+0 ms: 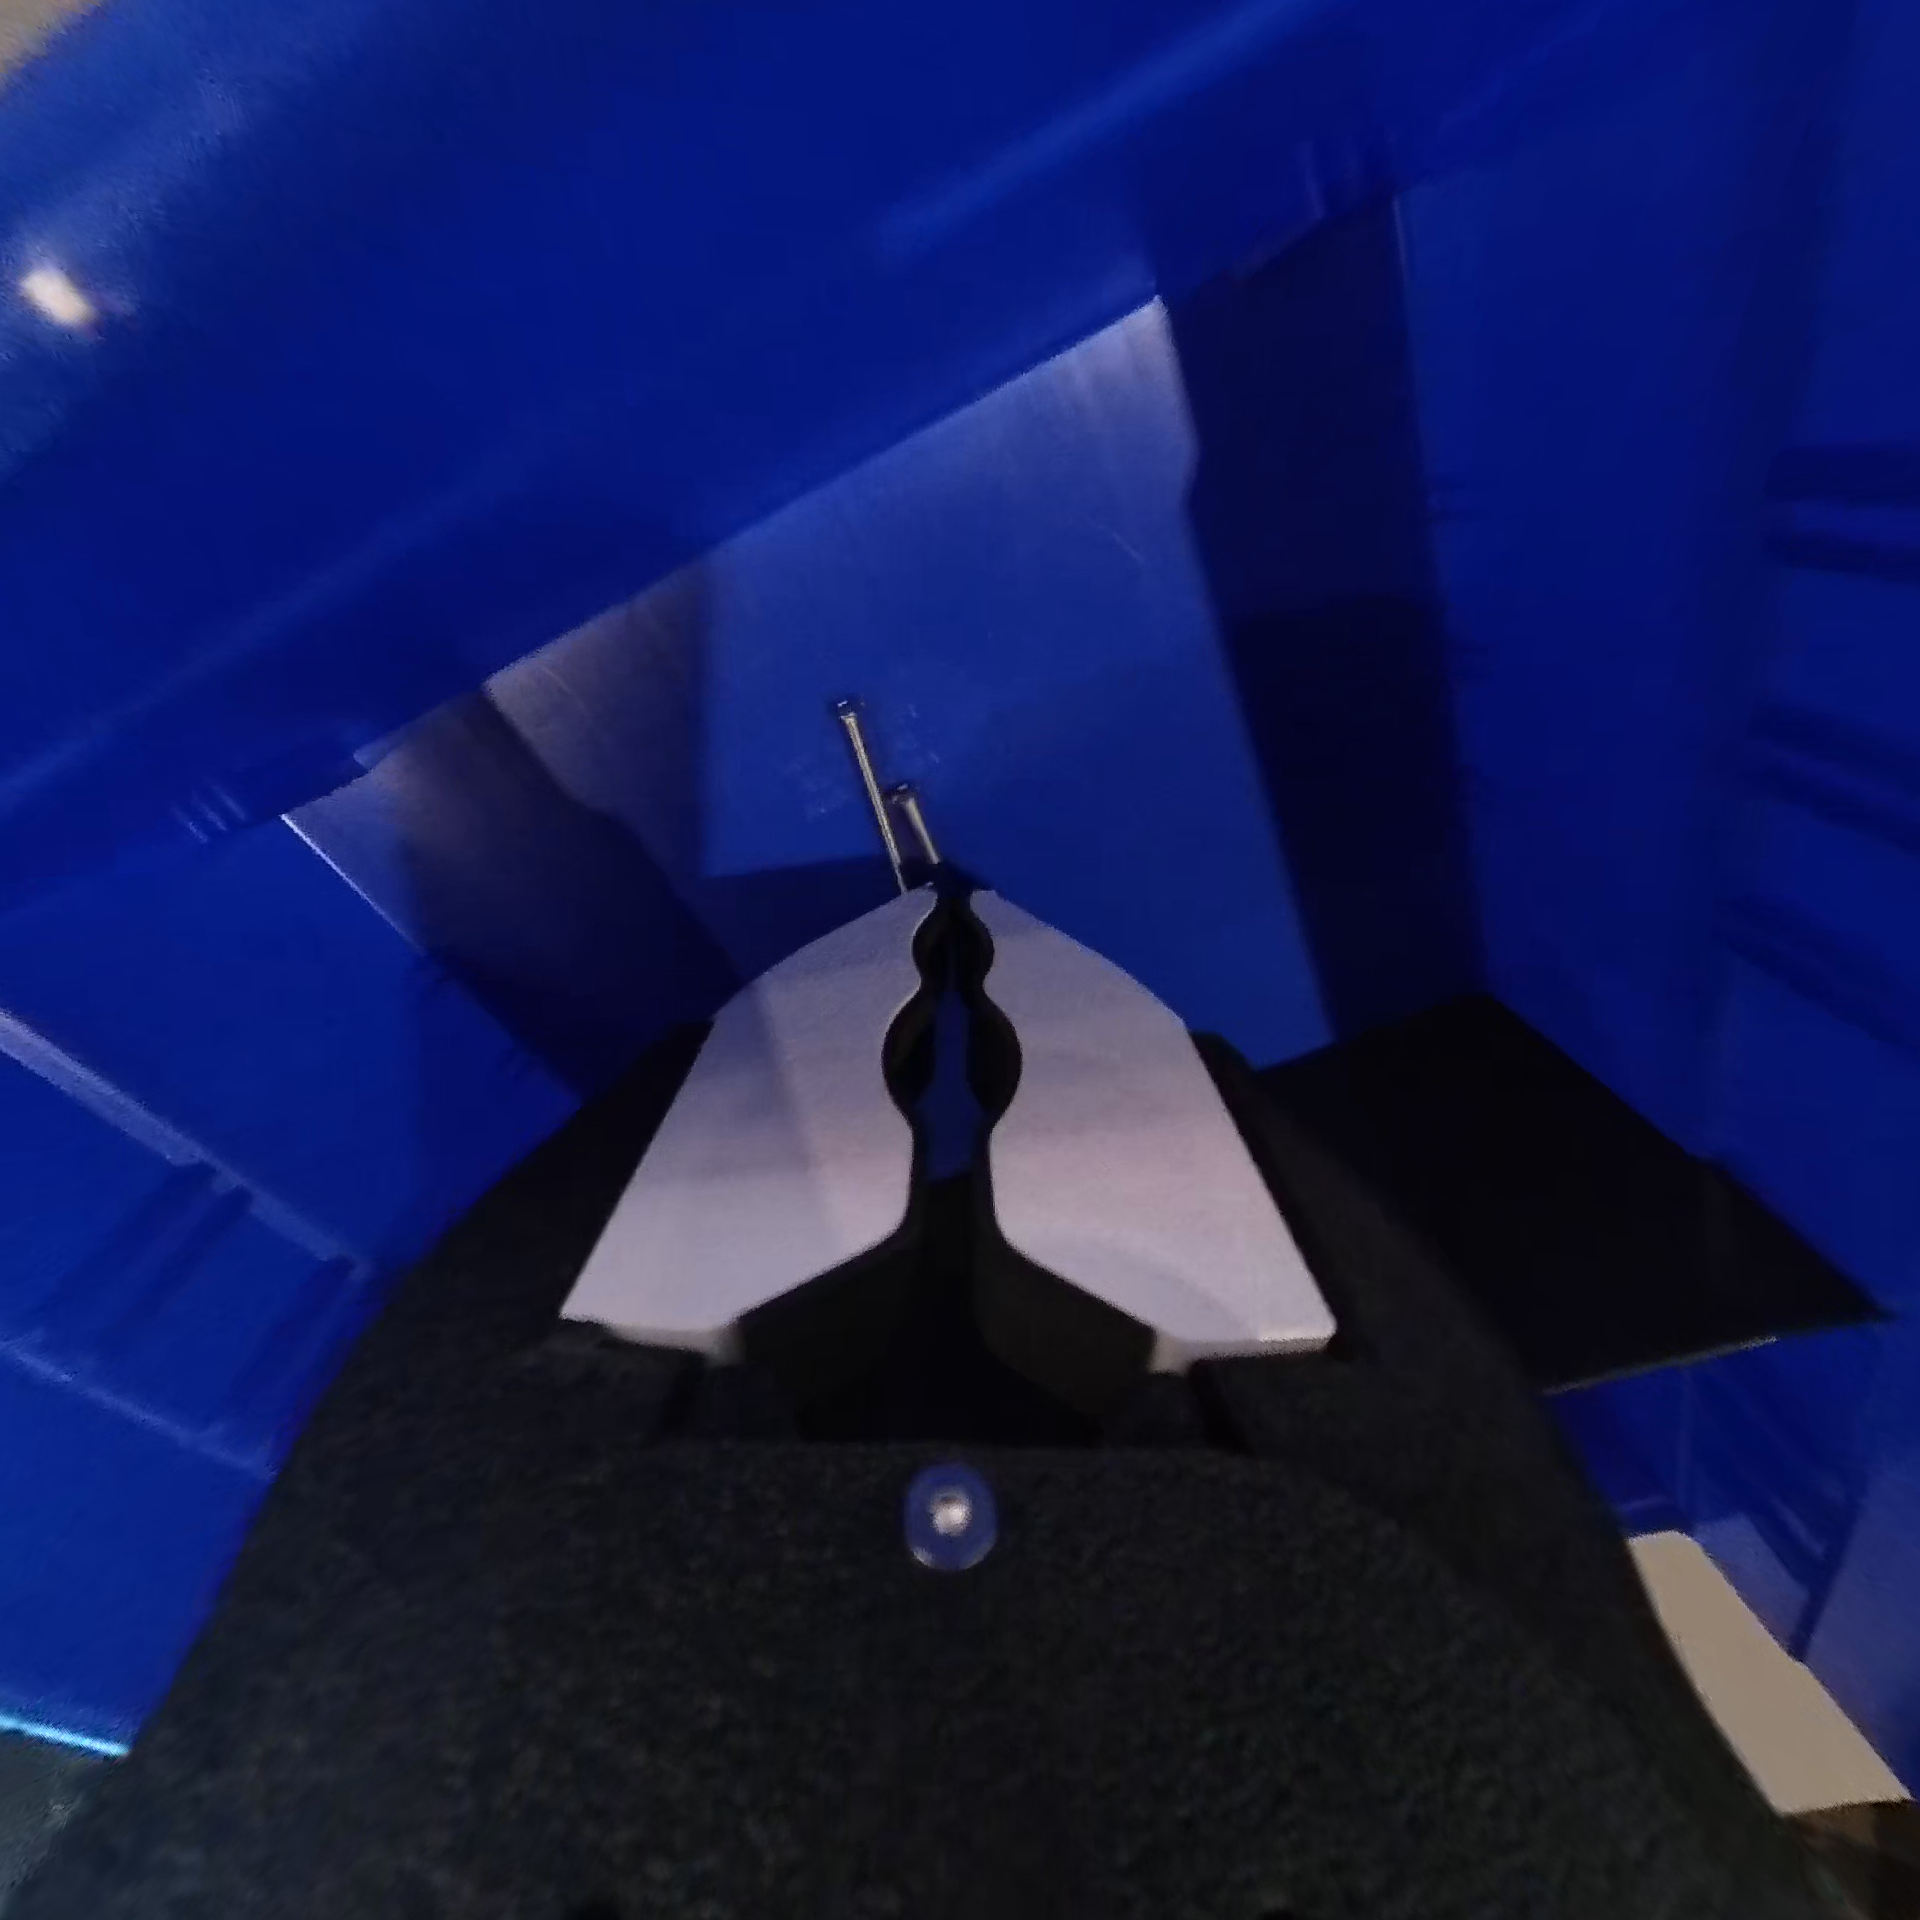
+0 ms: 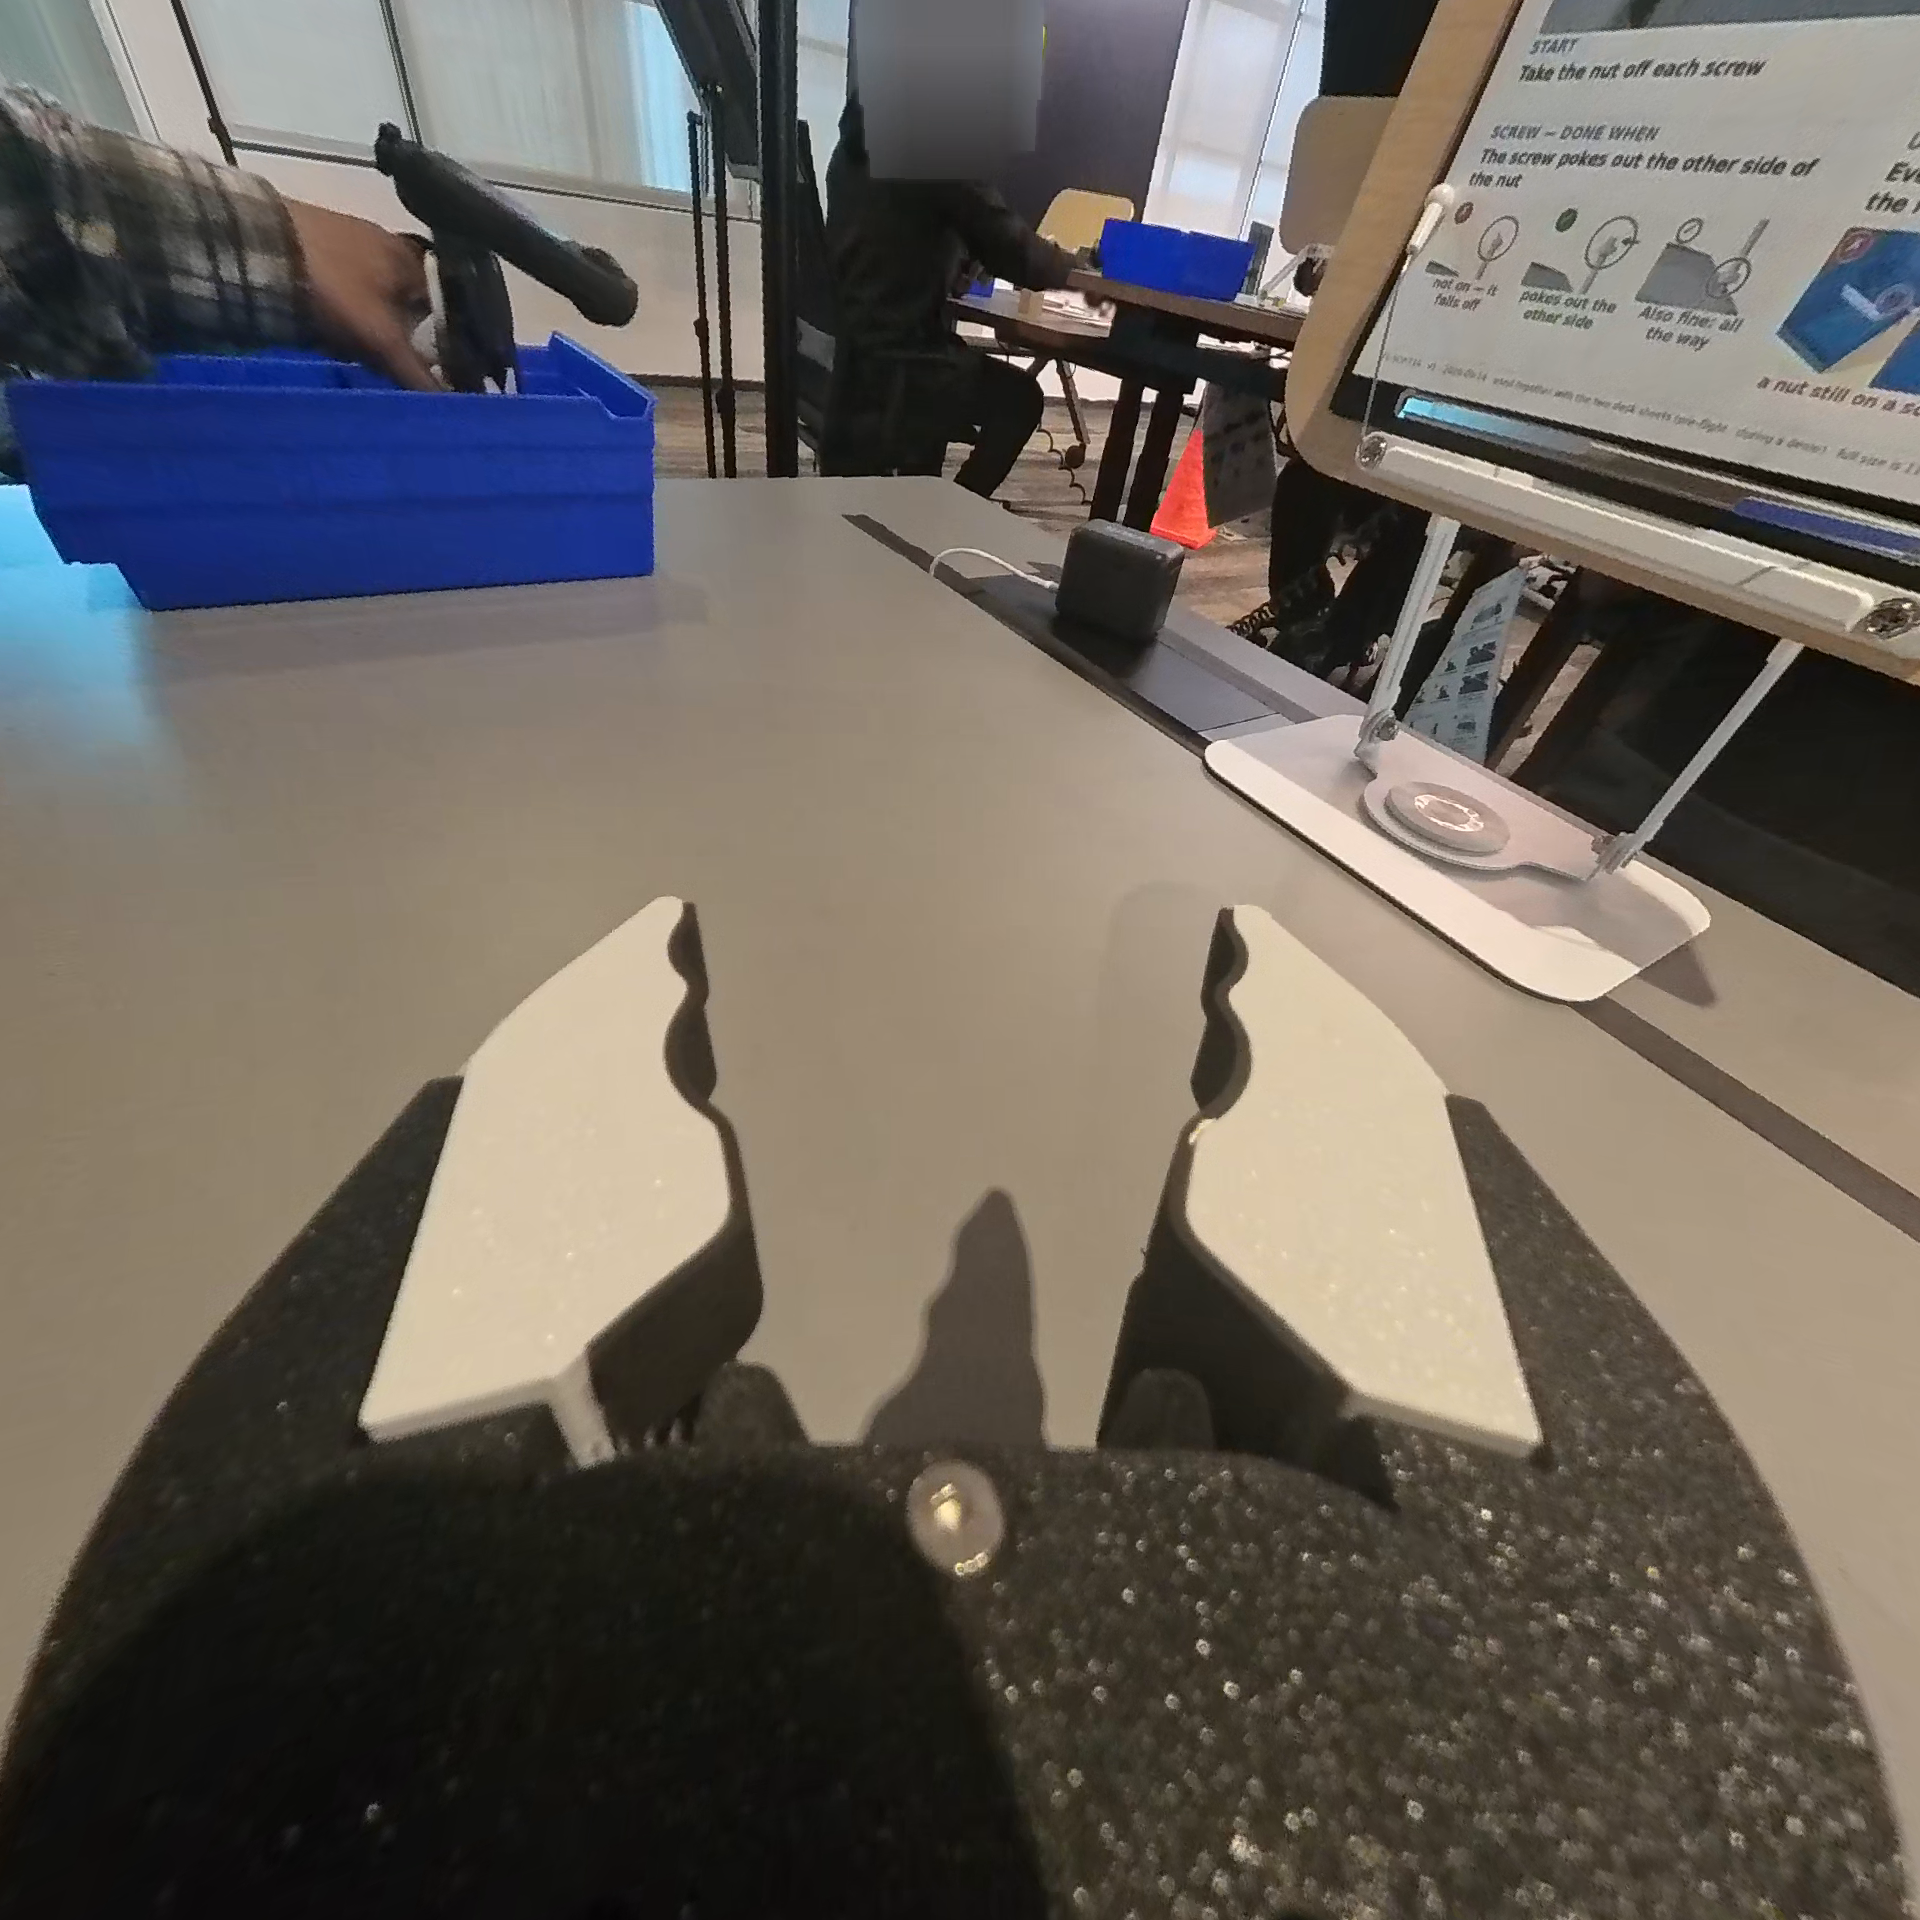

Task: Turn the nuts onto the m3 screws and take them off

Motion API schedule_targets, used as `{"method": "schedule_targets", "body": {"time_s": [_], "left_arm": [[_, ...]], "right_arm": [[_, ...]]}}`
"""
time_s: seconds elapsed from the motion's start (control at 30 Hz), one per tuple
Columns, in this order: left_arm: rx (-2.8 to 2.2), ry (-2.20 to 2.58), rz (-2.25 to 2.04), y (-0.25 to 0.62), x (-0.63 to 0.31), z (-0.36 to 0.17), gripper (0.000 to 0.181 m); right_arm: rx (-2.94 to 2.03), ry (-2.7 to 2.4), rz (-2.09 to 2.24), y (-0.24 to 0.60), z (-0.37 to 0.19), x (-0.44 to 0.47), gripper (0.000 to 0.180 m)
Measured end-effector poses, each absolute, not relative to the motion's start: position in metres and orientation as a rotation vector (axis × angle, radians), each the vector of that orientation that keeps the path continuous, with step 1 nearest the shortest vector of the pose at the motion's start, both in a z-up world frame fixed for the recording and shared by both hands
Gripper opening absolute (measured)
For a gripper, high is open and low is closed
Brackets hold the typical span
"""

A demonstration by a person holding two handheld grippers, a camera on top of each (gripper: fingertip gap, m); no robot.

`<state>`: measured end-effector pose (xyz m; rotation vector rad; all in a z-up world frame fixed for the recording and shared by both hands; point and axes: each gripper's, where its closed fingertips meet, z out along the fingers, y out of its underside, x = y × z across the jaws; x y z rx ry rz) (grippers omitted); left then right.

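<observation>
My left gripper (image 1: 943, 883) is down inside the blue bin (image 1: 727, 312), its white fingers (image 1: 831, 1039) closed together. A thin metal screw (image 1: 916, 826) sticks out forward from the closed tips and looks pinched there. A second, longer screw (image 1: 862, 774) lies just left of it on the bin floor. No nut shows clearly. My right gripper (image 2: 956, 925) is open and empty, low over the grey table (image 2: 727, 748). The right wrist view shows the left gripper (image 2: 468, 301), in a hand, dipped into the blue bin (image 2: 343, 488) at the far left.
An instruction board on a stand (image 2: 1662, 260) rises at the right, its white base plate (image 2: 1455, 862) on the table. A black cube with a white cable (image 2: 1122, 582) sits on a dark strip. A person sits at another table behind. The grippers' ends are close to 60 cm from one another.
</observation>
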<state>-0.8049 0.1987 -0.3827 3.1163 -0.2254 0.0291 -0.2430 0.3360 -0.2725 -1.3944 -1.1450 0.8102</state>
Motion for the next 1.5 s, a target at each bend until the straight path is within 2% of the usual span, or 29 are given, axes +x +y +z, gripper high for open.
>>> {"method": "schedule_targets", "body": {"time_s": [0.6,1.07,1.3,1.5], "left_arm": [[3.086,-0.137,0.041,0.196,-0.804,-0.385,0.005],[3.082,-0.206,-0.067,0.199,-0.808,-0.385,0.003],[3.164,-0.189,-0.096,0.196,-0.814,-0.359,0.003],[3.262,-0.219,-0.148,0.192,-0.806,-0.307,0.002]], "right_arm": [[-1.397,-1.148,0.815,0.336,-0.273,-0.244,0.091],[-1.396,-1.146,0.812,0.336,-0.273,-0.243,0.09],[-1.391,-1.144,0.816,0.336,-0.271,-0.243,0.09],[-1.392,-1.144,0.816,0.336,-0.271,-0.242,0.09]]}}
